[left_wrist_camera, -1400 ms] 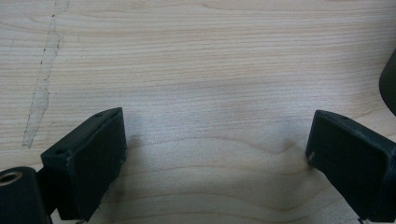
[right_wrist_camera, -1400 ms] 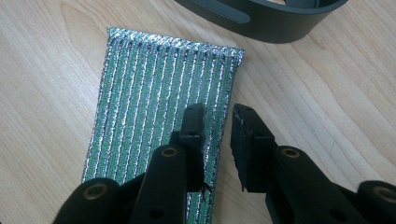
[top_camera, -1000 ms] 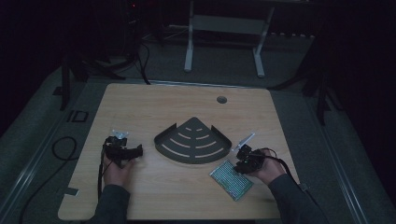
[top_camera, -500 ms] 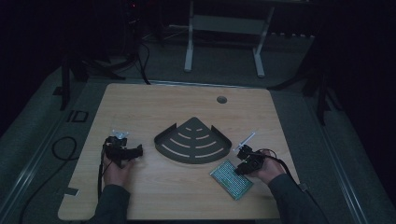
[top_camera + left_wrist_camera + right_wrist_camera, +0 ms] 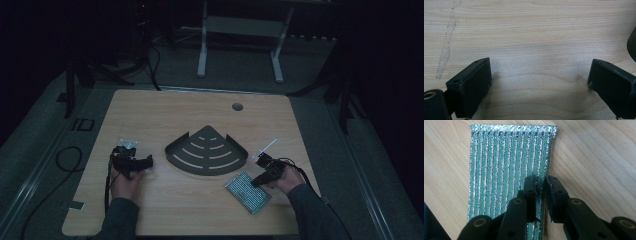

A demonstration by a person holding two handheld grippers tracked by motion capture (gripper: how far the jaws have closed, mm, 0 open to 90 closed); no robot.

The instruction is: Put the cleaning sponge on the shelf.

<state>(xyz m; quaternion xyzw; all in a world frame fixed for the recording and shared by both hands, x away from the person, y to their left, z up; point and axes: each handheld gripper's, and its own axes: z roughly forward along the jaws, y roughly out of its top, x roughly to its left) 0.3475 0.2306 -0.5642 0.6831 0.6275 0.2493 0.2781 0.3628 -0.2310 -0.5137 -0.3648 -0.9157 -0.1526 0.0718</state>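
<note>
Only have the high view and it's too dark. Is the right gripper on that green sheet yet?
Observer: The right gripper straddles one long edge of the green ribbed foil sheet. Its jaws have just been closing, and foil fills the gap between them.
Operator: Sheet lifted?
Observer: No, the rest of it lies flat on the wooden table.
Operator: Left one?
Observer: The left gripper is open wide over bare wood, with nothing between its jaws.

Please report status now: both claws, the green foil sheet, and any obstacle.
Left claw open over bare table. Right claw closing on the green foil sheet's edge. Dark slotted tray beside, not blocking.
</note>
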